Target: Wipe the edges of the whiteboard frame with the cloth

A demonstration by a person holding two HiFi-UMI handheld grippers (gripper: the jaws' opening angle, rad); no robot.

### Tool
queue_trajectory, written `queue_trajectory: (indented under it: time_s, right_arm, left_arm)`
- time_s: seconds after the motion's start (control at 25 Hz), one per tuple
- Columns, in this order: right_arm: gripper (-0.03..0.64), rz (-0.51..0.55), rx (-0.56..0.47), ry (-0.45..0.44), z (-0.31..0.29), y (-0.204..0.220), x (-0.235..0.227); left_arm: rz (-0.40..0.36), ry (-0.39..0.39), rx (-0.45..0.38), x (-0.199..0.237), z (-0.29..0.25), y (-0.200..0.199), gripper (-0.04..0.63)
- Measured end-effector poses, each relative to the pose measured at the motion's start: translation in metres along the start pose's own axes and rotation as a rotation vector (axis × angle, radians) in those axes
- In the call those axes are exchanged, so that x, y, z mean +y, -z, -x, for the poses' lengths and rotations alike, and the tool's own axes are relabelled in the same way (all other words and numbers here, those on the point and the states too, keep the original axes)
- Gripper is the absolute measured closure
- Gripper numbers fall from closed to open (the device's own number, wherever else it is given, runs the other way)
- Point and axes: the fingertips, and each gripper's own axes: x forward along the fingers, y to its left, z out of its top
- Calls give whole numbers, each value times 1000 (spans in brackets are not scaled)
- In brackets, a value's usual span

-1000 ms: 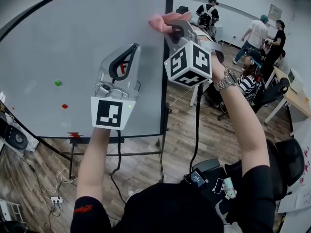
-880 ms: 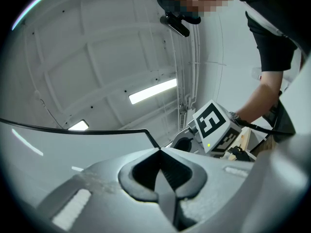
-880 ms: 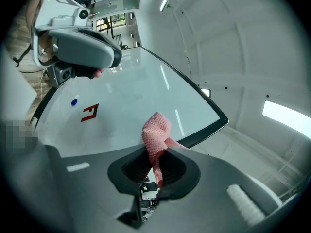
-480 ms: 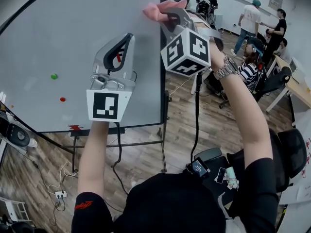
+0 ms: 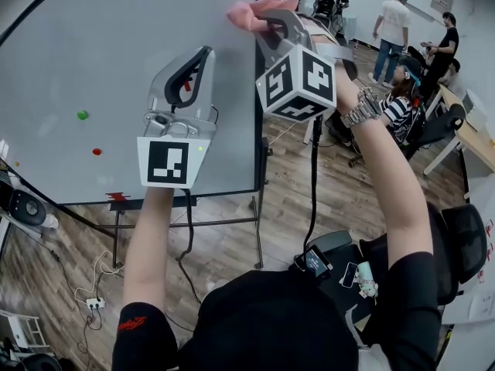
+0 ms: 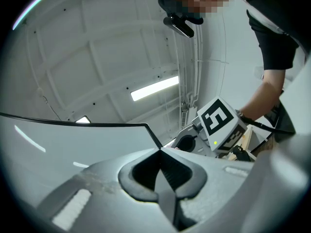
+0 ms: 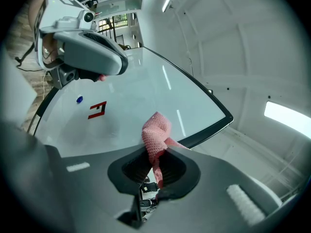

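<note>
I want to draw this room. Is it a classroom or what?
Most likely an office or lab workroom: a big whiteboard on a stand, where the right gripper holds a pink cloth, a desk with black office chairs at the right, and several people standing at the back.

Right claw clamps pink cloth against whiteboard frame.
</note>
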Motion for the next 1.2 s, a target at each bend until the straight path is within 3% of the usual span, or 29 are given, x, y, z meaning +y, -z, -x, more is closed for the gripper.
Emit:
queue_trajectory:
  time_s: [1.2]
  right_arm:
    - [588,-6,-6,-15,4,11,37]
  left_arm:
    - [44,-3,28,-19,9,32,594]
